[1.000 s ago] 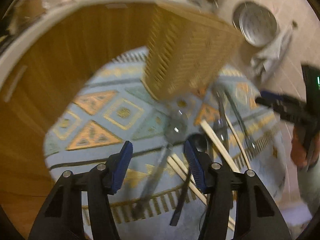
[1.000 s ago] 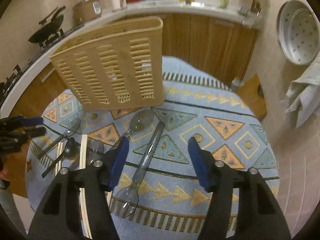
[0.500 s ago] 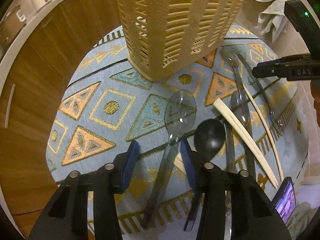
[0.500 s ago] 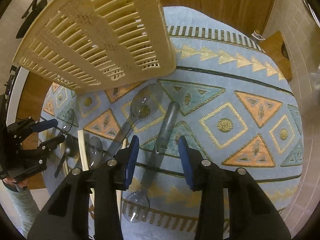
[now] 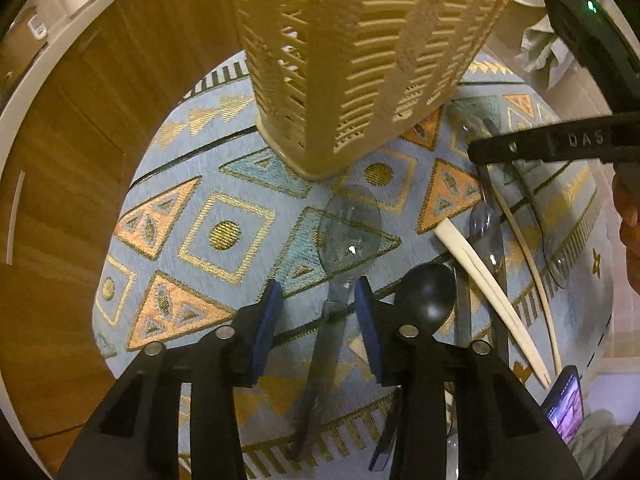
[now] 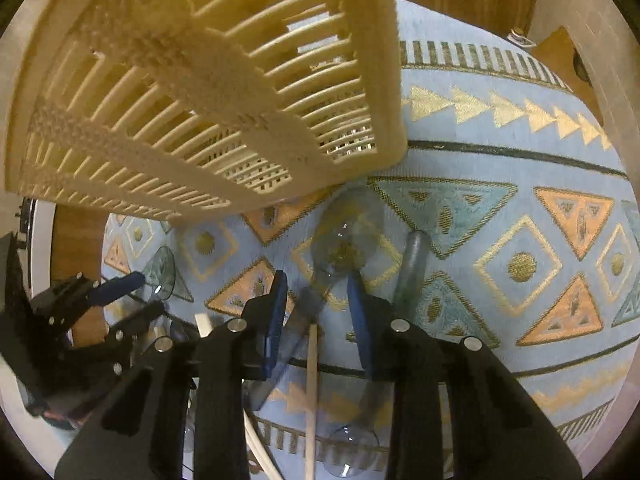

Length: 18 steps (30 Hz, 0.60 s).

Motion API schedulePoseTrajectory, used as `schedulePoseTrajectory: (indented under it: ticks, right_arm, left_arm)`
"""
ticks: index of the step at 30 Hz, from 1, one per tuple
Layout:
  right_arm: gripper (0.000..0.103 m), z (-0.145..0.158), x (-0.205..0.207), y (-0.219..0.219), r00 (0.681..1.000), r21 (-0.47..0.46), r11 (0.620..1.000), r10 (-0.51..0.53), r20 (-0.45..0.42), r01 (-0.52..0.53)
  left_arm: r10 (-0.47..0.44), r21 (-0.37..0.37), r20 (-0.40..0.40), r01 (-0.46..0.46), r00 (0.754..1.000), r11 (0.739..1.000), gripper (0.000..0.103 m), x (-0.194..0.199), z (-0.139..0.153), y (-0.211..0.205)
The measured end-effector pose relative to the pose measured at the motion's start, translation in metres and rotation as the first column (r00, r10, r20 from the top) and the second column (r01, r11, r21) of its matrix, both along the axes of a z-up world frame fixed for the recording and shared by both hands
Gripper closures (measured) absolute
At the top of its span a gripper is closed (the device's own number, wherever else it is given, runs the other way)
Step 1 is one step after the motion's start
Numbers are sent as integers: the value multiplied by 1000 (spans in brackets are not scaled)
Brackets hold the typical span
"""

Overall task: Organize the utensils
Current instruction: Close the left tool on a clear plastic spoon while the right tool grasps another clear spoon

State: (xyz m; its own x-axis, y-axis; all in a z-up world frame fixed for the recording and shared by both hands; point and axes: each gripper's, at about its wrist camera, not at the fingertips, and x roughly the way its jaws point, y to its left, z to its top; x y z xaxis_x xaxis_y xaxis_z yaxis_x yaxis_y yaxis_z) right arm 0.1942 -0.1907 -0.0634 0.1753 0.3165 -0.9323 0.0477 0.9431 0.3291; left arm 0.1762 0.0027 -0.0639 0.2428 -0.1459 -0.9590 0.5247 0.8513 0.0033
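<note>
Jaws of left gripper (image 5: 318,300) parted, blue pads either side of clear spoon's (image 5: 348,232) neck, nothing clamped yet. Right gripper (image 6: 316,294) likewise open, straddling the neck of another clear spoon (image 6: 346,246), bowl pointing toward basket (image 6: 208,92). Hard to say whether any pad touches plastic.

Judged step: closing on a spoon handle for transfer into the basket. To do it well:
- Lower until pads flank the handle fully, tips touching cloth (image 5: 224,236), then squeeze; thin, slick plastic likely to slip or flip if pinched at the bowl's edge.
- Centre each handle between the pads; on the left, the right pad sits closer, so shift slightly right.
- Keep clear of neighbours: black spoon (image 5: 426,294) just beside the left gripper's right finger, chopsticks (image 5: 480,276) beyond, a wooden stick (image 6: 311,380) under the right gripper.
- Lift straight, then tip handle-down into the basket, standing just behind both spoons.
</note>
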Motion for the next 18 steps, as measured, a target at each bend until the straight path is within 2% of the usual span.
schedulePoseTrajectory:
  ticks: [3,5,6,7,10,12,13,15,16,18]
  right_arm:
    - [74,1,0,9,1000,-53,999,-11,2,11]
    - [83,2,1,21,1000,-105,994,-15,7,15]
    - [83,3,1,26,1000,-153,988,-21,14,23]
    - [84,3,0,30,1000,-169,985,-21,19,24]
    - [90,3,-3,40,999,-203,979,-7,34,13]
    - [93,3,-5,40,999,-182,983,-15,42,23]
    - [103,4,-6,40,998,-177,984,-18,54,27]
    - [103,7,-17,36,996,-177,984,-19,82,33]
    - [103,6,-21,28,997,-115,993,-12,73,21]
    - [103,6,-24,25,997,-108,994,-19,73,27]
  left_arm:
    - [-22,50,20,21,1000,999,62,-6,-2,-7]
    - [-21,66,25,20,999,998,61,-5,-1,-11]
    - [-15,64,24,13,1000,998,62,-4,0,-12]
    - [-7,63,30,5,1000,998,65,-4,1,-13]
    - [19,47,56,-22,998,999,94,-7,4,-13]
    - [53,11,66,-54,996,998,94,-10,6,-7]
    - [67,-20,67,-66,995,998,94,-11,7,-2]
    - [89,-87,69,-83,994,993,94,-12,10,6]
    - [111,-136,77,-100,991,986,94,-13,14,13]
    - [143,-213,87,-122,986,970,94,-17,21,30]
